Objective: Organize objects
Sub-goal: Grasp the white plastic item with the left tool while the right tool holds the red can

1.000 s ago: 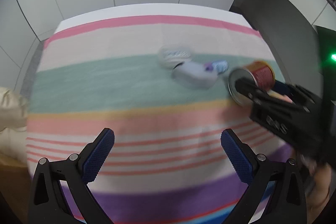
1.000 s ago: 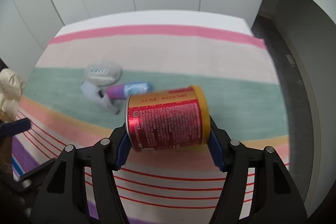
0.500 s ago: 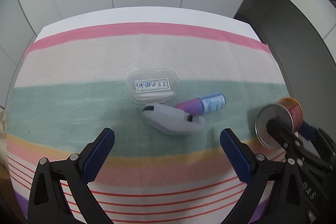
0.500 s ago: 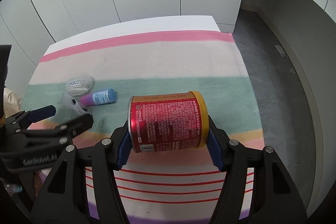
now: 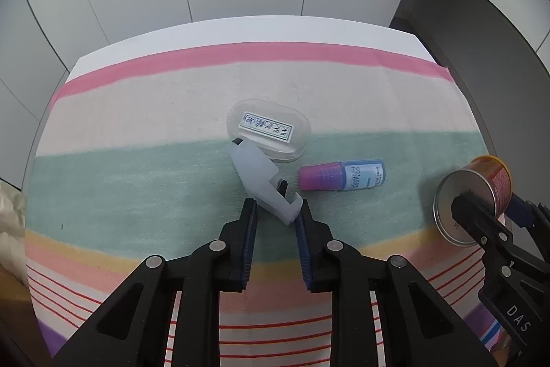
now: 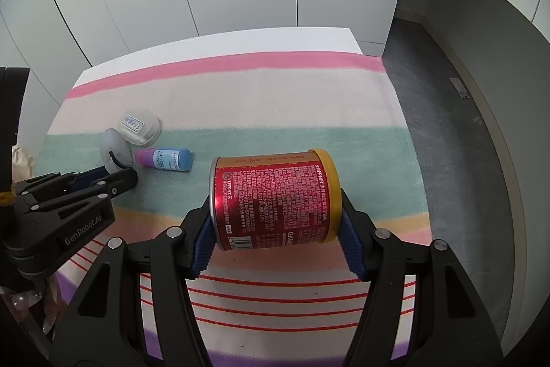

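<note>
Here the left gripper (image 5: 275, 212), whose jaws have just been closing, pinches the translucent white plastic hook-shaped piece (image 5: 263, 183) on the striped cloth (image 5: 137, 188) of the tabletop. Beside it lie a clear oval plastic case (image 5: 268, 129) and a small pink-and-blue bottle (image 5: 342, 176). The right gripper (image 6: 275, 236) clamps a red cylindrical tin can (image 6: 275, 198) sideways above the cloth.

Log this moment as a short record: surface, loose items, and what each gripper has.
surface: striped multicoloured cloth over a white table
left gripper: jaws just closed on the near end of the translucent white plastic dispenser
right gripper: clamped on the red can with a yellow rim, held on its side
loose items: clear oval plastic case with a label, touching the dispenser's far end; small blue bottle with a pink cap, lying on its side
</note>
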### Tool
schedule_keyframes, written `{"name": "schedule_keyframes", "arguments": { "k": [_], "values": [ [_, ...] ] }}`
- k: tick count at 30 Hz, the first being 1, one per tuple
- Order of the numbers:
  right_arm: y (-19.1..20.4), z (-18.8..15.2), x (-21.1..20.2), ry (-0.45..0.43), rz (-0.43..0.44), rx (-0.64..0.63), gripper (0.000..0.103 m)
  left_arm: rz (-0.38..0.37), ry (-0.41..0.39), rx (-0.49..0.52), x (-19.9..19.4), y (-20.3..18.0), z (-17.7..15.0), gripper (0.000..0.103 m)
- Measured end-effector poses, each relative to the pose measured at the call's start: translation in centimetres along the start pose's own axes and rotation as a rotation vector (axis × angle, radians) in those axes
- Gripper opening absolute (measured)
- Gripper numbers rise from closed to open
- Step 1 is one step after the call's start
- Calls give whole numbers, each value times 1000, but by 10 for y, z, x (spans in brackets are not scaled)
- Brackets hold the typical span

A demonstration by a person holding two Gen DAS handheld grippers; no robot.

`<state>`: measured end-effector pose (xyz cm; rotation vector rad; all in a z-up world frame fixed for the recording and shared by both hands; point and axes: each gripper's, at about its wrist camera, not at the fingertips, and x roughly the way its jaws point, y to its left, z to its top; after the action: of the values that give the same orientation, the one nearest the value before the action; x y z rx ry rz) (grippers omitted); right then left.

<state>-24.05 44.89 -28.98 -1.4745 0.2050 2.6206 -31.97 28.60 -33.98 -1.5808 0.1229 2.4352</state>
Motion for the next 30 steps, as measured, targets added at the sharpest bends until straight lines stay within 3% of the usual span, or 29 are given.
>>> {"name": "schedule_keyframes", "arguments": {
  "k": [8,9,10,11,12,13,18,20,21,22,23,24,25,30],
  "values": [
    [2,1,4,6,-5,-1,64,-12,4,-17,4,3,2,18],
    [3,1,4,8,-5,-3,64,-30,7,-29,4,6,2,26],
    [2,1,4,6,-4,0,64,-59,12,-43,3,9,3,49],
    [3,1,4,7,-3,-1,64,-127,19,-63,3,14,4,65],
    [3,1,5,10,-2,-2,64,-166,16,-73,3,18,4,90],
    [3,1,5,11,-2,-3,64,-194,-1,-87,0,22,4,98],
    [6,1,6,10,2,-7,64,-140,-30,-105,-2,36,9,98],
    [6,1,6,11,6,-8,64,-109,-39,-114,0,40,11,96],
    [6,2,6,11,9,-7,64,-96,-46,-117,1,42,12,89],
    [7,2,6,11,11,-7,64,-83,-55,-117,1,43,12,72],
    [6,2,6,11,13,-7,64,-72,-63,-113,1,42,13,62],
    [6,2,5,9,13,-6,64,-58,-62,-107,3,40,15,35],
    [6,2,6,9,11,-7,64,-52,-57,-98,7,38,17,19],
    [7,4,3,3,9,-13,64,26,-73,-61,8,25,16,17]
  ]
}}
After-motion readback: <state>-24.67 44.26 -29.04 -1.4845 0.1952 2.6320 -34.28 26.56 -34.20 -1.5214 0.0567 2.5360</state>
